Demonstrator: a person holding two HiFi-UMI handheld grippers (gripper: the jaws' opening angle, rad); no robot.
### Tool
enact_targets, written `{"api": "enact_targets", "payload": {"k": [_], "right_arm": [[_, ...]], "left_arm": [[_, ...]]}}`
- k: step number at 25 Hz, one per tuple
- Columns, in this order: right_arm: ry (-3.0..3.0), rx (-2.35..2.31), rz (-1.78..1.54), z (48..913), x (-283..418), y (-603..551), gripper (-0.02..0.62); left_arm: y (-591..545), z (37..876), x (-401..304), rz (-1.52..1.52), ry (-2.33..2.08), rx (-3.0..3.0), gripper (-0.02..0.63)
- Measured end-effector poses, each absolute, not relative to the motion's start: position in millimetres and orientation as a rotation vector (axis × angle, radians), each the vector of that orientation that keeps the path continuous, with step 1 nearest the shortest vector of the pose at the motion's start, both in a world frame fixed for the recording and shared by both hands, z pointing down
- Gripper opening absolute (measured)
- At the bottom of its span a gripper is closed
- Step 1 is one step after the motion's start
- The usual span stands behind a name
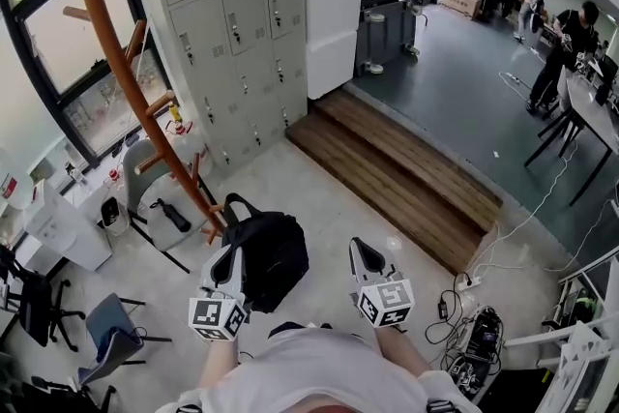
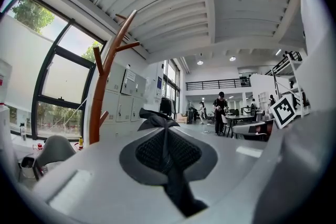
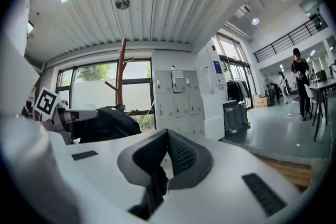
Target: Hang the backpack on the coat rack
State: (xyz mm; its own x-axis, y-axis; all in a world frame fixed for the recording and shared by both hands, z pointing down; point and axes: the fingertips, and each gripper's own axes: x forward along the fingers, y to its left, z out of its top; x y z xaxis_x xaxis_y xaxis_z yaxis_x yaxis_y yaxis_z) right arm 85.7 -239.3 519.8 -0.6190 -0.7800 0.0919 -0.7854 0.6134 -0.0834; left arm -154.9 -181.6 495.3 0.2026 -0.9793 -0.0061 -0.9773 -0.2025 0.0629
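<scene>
Head view: left gripper clenches the strap of the backpack, which hangs near the coat rack. The right gripper is closed and empty. The person should lift the strap clear above a peg before lowering.

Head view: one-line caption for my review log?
Left gripper holds black backpack beside wooden coat rack; right gripper empty.

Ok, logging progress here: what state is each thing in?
Backpack: hanging by strap, not yet on rack.
Left claw: shut on strap.
Right claw: shut, empty.
Rack: upright, pegs bare.
Lockers: doors shut.
</scene>
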Motion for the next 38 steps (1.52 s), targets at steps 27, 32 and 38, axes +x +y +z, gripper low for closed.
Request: {"api": "enact_targets", "payload": {"k": [27, 32, 38], "right_arm": [[-2.729, 1.413, 0.325, 534, 35, -281, 0.009], [-2.720, 1.411, 0.335, 537, 31, -286, 0.009], [-2.708, 1.408, 0.356, 544, 30, -289, 0.009]], "left_arm": [[-252, 540, -200, 0.018, -1.791, 2.383, 0.025], [-259, 556, -205, 0.035, -1.782, 2.345, 0.025], [-265, 572, -210, 0.049, -1.768, 2.299, 0.025]]}}
